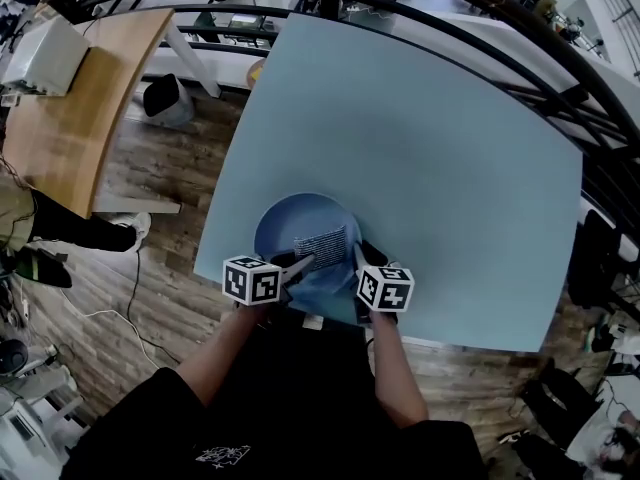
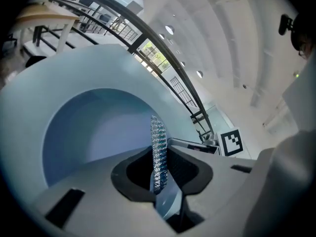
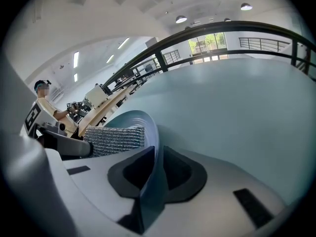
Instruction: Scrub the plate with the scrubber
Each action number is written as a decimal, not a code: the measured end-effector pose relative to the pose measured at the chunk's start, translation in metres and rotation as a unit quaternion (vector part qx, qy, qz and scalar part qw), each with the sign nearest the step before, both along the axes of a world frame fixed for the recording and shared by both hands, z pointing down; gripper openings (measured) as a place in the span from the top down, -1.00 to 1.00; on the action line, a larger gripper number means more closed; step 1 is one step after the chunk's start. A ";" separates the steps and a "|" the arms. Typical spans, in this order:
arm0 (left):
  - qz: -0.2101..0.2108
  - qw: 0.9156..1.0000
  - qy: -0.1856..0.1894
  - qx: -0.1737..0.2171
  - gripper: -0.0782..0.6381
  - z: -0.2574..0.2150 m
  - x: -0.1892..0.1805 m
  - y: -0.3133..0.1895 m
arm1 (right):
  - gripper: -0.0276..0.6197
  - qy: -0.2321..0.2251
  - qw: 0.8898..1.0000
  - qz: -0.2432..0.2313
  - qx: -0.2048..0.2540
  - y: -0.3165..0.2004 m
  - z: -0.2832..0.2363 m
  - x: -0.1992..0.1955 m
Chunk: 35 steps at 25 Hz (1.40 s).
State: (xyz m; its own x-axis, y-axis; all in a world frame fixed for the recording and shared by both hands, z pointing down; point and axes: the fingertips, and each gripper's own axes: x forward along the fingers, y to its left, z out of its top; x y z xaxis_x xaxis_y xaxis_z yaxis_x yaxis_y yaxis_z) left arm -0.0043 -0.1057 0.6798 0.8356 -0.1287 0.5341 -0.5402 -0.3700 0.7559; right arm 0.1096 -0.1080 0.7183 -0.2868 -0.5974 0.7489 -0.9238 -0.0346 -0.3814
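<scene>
Pinching the plate (image 1: 290, 220) rim, right gripper (image 3: 156, 158); left gripper (image 2: 159, 169) pinches scrubber (image 2: 158, 139) over it.

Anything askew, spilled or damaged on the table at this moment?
Nothing stands out. The plate sits near the front edge of the table, its rim clamped by the right gripper. The left gripper holds the silvery scrubber over it. No spill, crack or stray item shows.
</scene>
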 end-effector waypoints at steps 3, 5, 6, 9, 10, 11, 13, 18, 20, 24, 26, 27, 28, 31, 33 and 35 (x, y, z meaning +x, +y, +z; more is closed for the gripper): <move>-0.016 0.999 0.004 -0.030 0.55 0.007 0.001 -0.002 | 0.77 0.001 1.000 -0.002 -0.003 0.000 0.003 -0.002; -0.016 0.999 0.003 -0.036 0.55 0.010 0.003 -0.004 | 0.79 0.002 1.000 -0.004 -0.004 -0.001 0.004 -0.001; -0.016 0.999 0.005 -0.041 0.55 0.010 0.005 -0.005 | 0.81 0.004 1.000 -0.005 -0.005 -0.002 0.004 0.000; -0.026 0.998 0.016 -0.063 0.55 0.012 0.007 -0.007 | 0.84 0.010 1.000 -0.005 -0.009 -0.003 0.005 0.000; -0.031 0.997 0.021 -0.071 0.55 0.013 0.007 -0.008 | 0.84 0.010 1.000 -0.004 -0.010 -0.003 0.005 0.000; -0.036 0.996 0.024 -0.079 0.55 0.014 0.007 -0.009 | 0.84 0.011 1.000 -0.003 -0.010 -0.003 0.006 0.000; -0.041 0.995 0.027 -0.090 0.55 0.017 0.007 -0.009 | 0.84 0.012 1.000 -0.002 -0.011 -0.002 0.006 0.000; -0.048 0.993 0.027 -0.109 0.55 0.021 0.003 -0.014 | 0.85 0.014 1.000 0.004 -0.013 -0.002 0.005 -0.001; -0.055 0.992 0.024 -0.108 0.55 0.022 0.001 -0.017 | 0.85 0.014 1.000 0.007 -0.014 -0.001 0.005 -0.001; -0.067 0.993 0.017 -0.101 0.55 0.022 -0.006 -0.027 | 0.85 0.018 1.000 0.011 -0.014 -0.002 0.005 -0.001; -0.075 0.992 0.015 -0.098 0.55 0.022 -0.010 -0.034 | 0.85 0.018 1.000 0.012 -0.014 -0.002 0.005 -0.001; -0.081 0.992 0.014 -0.098 0.55 0.021 -0.013 -0.036 | 0.85 0.018 1.000 0.012 -0.014 -0.001 0.005 -0.001; -0.088 0.991 0.014 -0.098 0.55 0.021 -0.015 -0.038 | 0.85 0.018 1.000 0.012 -0.015 0.000 0.005 -0.001; -0.104 0.990 0.011 -0.094 0.55 0.019 -0.023 -0.044 | 0.85 0.019 1.000 0.010 -0.014 0.000 0.005 0.000; -0.113 0.989 0.008 -0.092 0.55 0.018 -0.028 -0.048 | 0.85 0.020 1.000 0.010 -0.014 0.000 0.005 0.001; -0.124 0.988 0.005 -0.092 0.55 0.017 -0.034 -0.050 | 0.85 0.020 1.000 0.008 -0.015 0.000 0.004 0.002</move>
State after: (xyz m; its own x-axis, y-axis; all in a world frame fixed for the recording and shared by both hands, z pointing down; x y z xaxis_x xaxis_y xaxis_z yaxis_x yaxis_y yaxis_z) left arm -0.0382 -0.1559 0.6967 0.7958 -0.2314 0.5595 -0.5891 -0.0824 0.8038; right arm 0.1113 -0.1078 0.7224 -0.2460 -0.5791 0.7773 -0.9377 -0.0610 -0.3422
